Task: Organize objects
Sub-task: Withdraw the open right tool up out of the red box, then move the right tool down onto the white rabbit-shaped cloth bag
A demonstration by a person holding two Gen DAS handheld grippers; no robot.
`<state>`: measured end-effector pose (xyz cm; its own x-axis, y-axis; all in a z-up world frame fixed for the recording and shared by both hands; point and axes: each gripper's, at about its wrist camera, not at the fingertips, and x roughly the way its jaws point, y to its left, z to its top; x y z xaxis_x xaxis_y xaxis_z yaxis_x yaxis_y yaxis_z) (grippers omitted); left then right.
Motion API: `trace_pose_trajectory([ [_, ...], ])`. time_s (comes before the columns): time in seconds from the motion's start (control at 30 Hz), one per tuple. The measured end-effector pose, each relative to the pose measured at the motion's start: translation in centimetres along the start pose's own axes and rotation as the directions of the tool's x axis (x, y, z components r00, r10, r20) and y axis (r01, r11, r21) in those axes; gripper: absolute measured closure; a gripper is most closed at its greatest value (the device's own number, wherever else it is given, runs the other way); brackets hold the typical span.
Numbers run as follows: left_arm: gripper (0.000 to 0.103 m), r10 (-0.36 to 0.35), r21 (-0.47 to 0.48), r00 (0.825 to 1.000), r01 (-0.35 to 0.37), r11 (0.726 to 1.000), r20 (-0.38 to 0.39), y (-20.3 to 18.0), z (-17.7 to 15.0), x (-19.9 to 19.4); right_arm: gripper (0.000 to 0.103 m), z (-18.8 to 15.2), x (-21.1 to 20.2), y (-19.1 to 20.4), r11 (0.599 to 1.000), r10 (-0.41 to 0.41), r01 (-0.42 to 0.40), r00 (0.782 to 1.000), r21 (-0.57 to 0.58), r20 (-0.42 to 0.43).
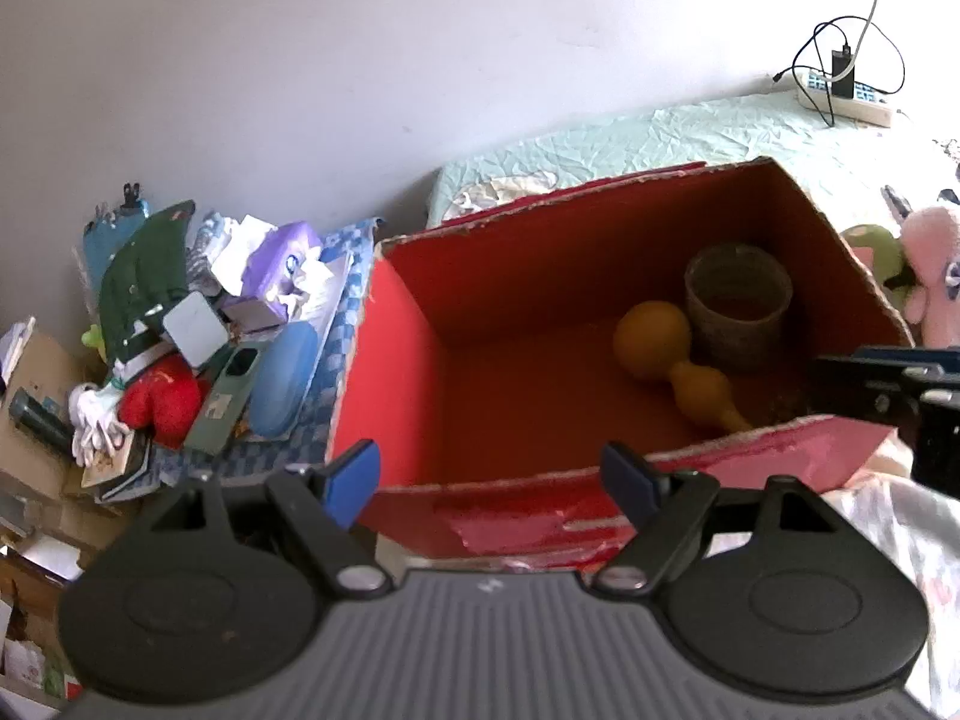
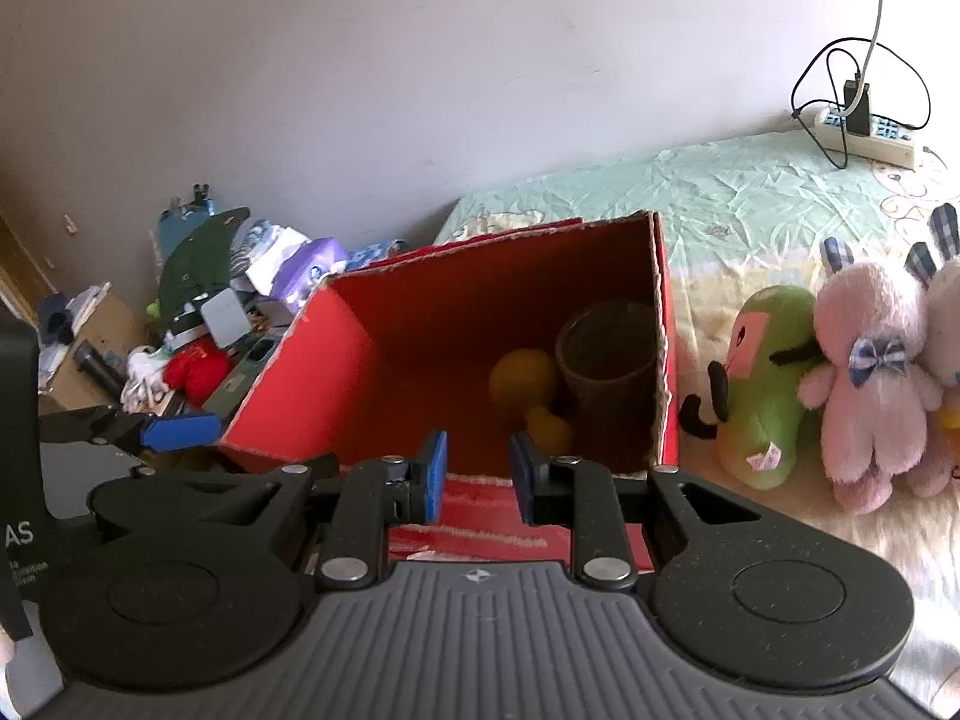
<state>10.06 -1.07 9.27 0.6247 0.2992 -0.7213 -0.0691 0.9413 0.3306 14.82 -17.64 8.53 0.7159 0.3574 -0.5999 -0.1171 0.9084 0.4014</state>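
An open red cardboard box point(image 1: 396, 348) stands on the bed. Inside lie a yellow gourd-shaped toy point(image 1: 654, 336) and a brownish translucent cup point(image 1: 738, 300), both at the box's right end. My left gripper point(image 1: 492, 480) hovers over the box's near wall, open wide, with nothing between its blue pads. My right gripper point(image 2: 478, 474) is at the same wall point(image 2: 492, 516), further right. Its pads stand a narrow gap apart with nothing in them. The toy point(image 2: 522, 378) and the cup point(image 2: 606, 360) show beyond it. A finger of the left gripper point(image 2: 180, 429) reaches in from the left.
A pile of clutter point(image 1: 198, 330) with a red plush, bags and cases lies left of the box. A green plush point(image 2: 762, 384) and a pink rabbit plush point(image 2: 870, 384) sit right of it on the bedsheet point(image 2: 720, 192). A power strip with cables point(image 2: 870, 138) lies far right by the wall.
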Motion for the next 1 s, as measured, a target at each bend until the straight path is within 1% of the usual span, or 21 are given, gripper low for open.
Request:
trace_pose_trajectory([
  [0.2, 0.02, 0.013, -0.006, 1.0, -0.013, 1.0, -0.014, -0.4, -1.3, -0.5, 0.078, -1.3, 0.2, -0.2, 1.0, 0.027, -0.028, 0.998, -0.005, -0.05],
  [0.33, 0.019, -0.001, -0.015, 0.999, 0.0, 1.0, -0.038, -0.4, -2.8, -0.2, 0.078, -2.6, 1.2, -0.6, 0.999, 0.038, -0.037, 0.993, 0.009, -0.115],
  [0.4, 0.019, -0.021, -0.023, 0.998, 0.019, 1.0, -0.065, -0.2, -3.7, 0.3, 0.078, -3.3, 1.6, -1.0, 0.999, 0.046, -0.042, 0.988, 0.027, -0.147],
  [0.53, 0.022, -0.101, -0.048, 0.989, 0.096, 0.994, -0.112, 0.1, -5.8, 1.0, 0.078, -4.4, 2.7, -1.4, 0.997, 0.057, -0.046, 0.977, 0.061, -0.204],
  [0.57, 0.025, -0.122, -0.051, 0.986, 0.116, 0.992, -0.116, 0.2, -6.3, 1.1, 0.078, -4.6, 2.9, -1.4, 0.996, 0.065, -0.051, 0.974, 0.072, -0.218],
  [0.63, 0.026, -0.167, -0.054, 0.979, 0.162, 0.985, -0.119, 0.0, -7.3, 1.0, 0.077, -5.0, 3.5, -1.4, 0.994, 0.083, -0.063, 0.967, 0.09, -0.242],
  [0.73, 0.031, -0.225, -0.045, 0.968, 0.221, 0.974, -0.114, -0.4, -8.4, 0.8, 0.077, -5.5, 4.2, -1.1, 0.991, 0.107, -0.082, 0.955, 0.102, -0.275],
  [0.77, 0.032, -0.251, -0.045, 0.961, 0.248, 0.968, -0.112, -0.5, -8.7, 0.7, 0.076, -5.7, 4.4, -1.0, 0.99, 0.117, -0.09, 0.951, 0.106, -0.286],
  [0.8, 0.033, -0.279, -0.043, 0.954, 0.276, 0.96, -0.111, -0.6, -9.0, 0.7, 0.072, -5.8, 4.7, -0.8, 0.989, 0.125, -0.097, 0.947, 0.108, -0.297],
  [0.83, 0.036, -0.299, -0.041, 0.948, 0.296, 0.954, -0.11, -0.8, -9.1, 0.7, 0.071, -5.9, 4.9, -0.6, 0.989, 0.127, -0.099, 0.943, 0.106, -0.308],
  [0.87, 0.039, -0.319, -0.038, 0.941, 0.316, 0.948, -0.11, -0.9, -9.3, 0.7, 0.071, -6.0, 5.2, -0.5, 0.99, 0.127, -0.1, 0.94, 0.103, -0.315],
  [1.0, 0.043, -0.38, -0.021, 0.917, 0.38, 0.925, -0.119, -1.5, -9.8, 1.2, 0.07, -6.4, 6.3, -0.4, 0.99, 0.128, -0.096, 0.927, 0.108, -0.351],
])
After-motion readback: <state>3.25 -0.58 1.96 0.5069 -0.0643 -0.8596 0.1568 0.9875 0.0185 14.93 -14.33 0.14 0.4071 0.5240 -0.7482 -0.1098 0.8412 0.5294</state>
